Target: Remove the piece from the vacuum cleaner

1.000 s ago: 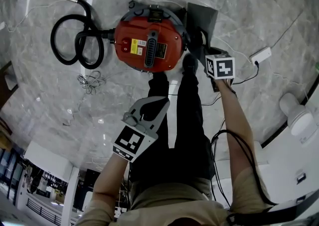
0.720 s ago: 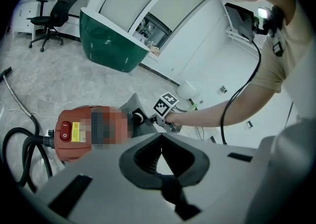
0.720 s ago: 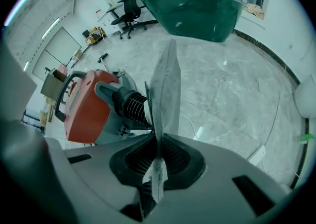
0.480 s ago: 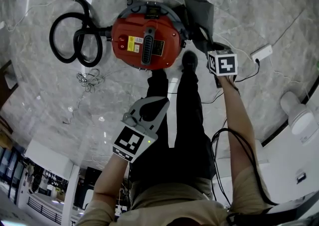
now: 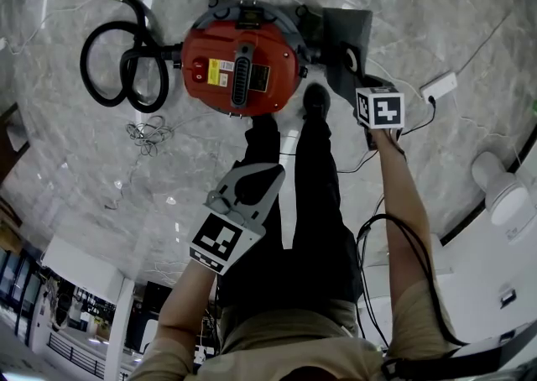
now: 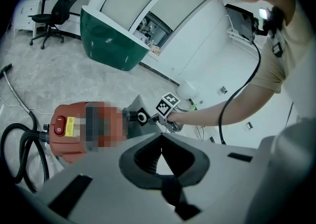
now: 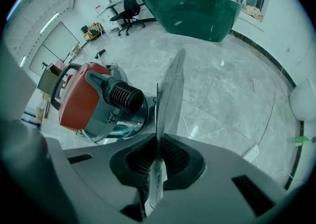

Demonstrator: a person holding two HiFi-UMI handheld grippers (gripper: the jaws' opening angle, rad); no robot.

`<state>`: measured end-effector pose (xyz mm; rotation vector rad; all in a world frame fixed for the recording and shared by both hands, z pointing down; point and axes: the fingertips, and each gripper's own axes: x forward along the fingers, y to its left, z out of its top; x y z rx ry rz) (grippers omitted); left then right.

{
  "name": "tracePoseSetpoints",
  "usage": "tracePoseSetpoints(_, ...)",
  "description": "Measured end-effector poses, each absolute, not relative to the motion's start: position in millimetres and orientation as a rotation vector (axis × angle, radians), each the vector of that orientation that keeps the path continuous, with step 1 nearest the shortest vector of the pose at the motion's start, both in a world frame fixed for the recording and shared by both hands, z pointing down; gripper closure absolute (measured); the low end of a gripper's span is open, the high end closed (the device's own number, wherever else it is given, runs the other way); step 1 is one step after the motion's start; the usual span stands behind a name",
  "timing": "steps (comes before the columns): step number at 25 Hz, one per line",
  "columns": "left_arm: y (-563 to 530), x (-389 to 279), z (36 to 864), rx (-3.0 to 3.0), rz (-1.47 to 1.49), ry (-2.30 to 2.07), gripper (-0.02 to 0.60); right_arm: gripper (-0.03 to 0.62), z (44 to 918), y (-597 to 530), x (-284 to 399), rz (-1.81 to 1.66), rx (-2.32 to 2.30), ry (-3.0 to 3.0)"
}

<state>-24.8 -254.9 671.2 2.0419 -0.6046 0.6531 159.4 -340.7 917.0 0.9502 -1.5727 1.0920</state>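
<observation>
Vacuum (image 5: 243, 65): red, on the floor (image 5: 419, 10), hose (image 5: 122, 65) coiled at its left.
Piece (image 7: 170, 94): flat grey panel, clamped edge-on in the right jaws, just beside the vacuum's right side in the head view.
Right gripper (image 7: 157, 141): points steeply down, jaws gripping the piece.
Left gripper (image 6: 160, 136): held back above the person's legs, jaws closed, empty.
</observation>
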Motion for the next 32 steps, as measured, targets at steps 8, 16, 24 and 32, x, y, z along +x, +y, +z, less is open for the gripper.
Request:
tracePoseSetpoints(8, -258, -18, 668, 2.072, 0.665, -0.605, 0.578, 0.565, 904, -341, 180, 1.204, 1.034, -1.561)
tracePoseSetpoints(16, -285, -3, 629, 2.181, 0.671, -0.611, 0.578, 0.565, 849, -352, 206, 1.432, 1.233, -1.629)
tracePoseSetpoints(24, -304, 21, 566, 2.305, 0.686, -0.613, 0.578, 0.565, 782, -360, 228, 1.542, 1.341, -1.688)
tracePoseSetpoints(32, -321, 39, 485, 2.415, 0.693, -0.643, 0.578, 0.563, 694, -360, 228, 1.632, 1.419, -1.768)
